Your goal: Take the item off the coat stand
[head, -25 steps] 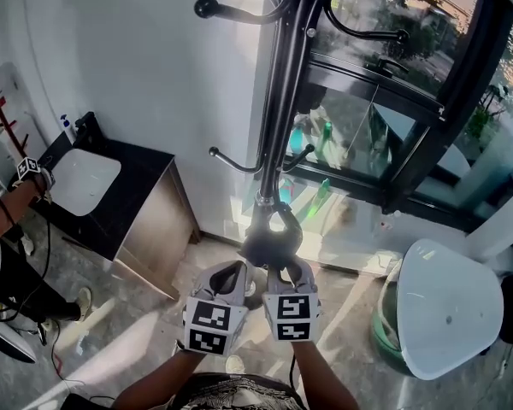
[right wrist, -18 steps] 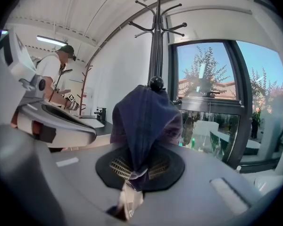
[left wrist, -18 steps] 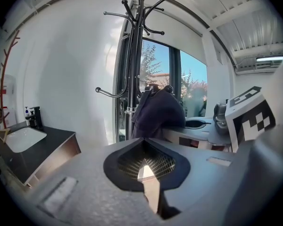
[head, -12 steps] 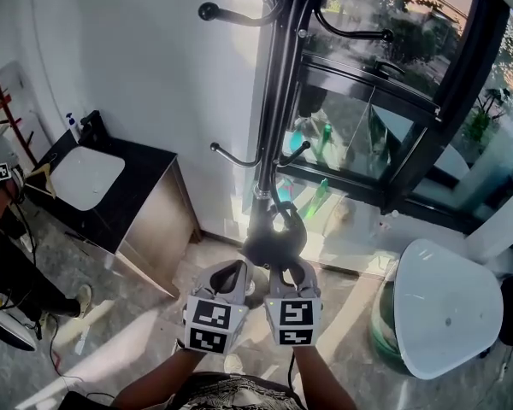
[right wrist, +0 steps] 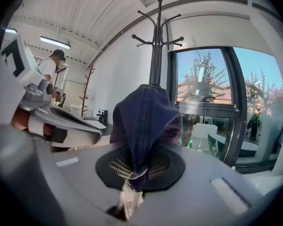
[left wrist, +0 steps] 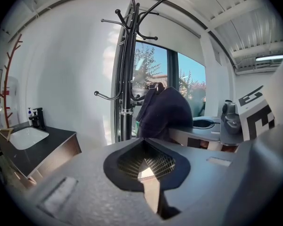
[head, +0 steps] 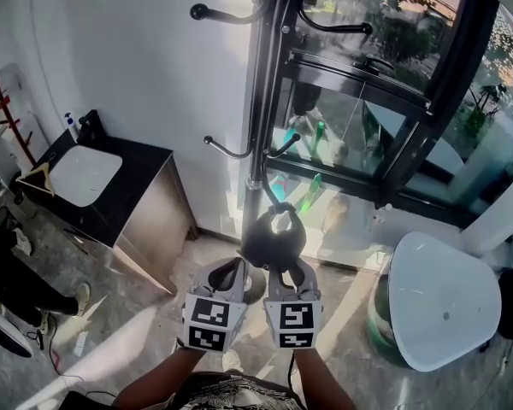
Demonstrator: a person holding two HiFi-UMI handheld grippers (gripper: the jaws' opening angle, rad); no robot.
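A dark navy cap (head: 272, 239) hangs free of the black coat stand (head: 261, 101), just in front of its pole and below its lower hooks. My right gripper (head: 284, 272) is shut on the cap's lower edge; in the right gripper view the cloth (right wrist: 146, 121) rises out of the pinched jaws of that gripper (right wrist: 133, 172), with the stand (right wrist: 155, 51) behind it. My left gripper (head: 231, 278) stays beside the right one, shut with nothing in it. The left gripper view shows the cap (left wrist: 162, 114) to the right of the stand (left wrist: 127, 69), beyond my left gripper (left wrist: 146, 166).
A black counter with a white sink (head: 85, 178) stands at the left by the wall. A white table (head: 445, 301) and a green bin (head: 378, 314) are at the right, before the black-framed window (head: 385, 118). A person (right wrist: 52, 65) stands far left.
The stand has slid up and slightly left in the head view, while the cap and both grippers keep their place. The person's arm at the left edge has gone from view.
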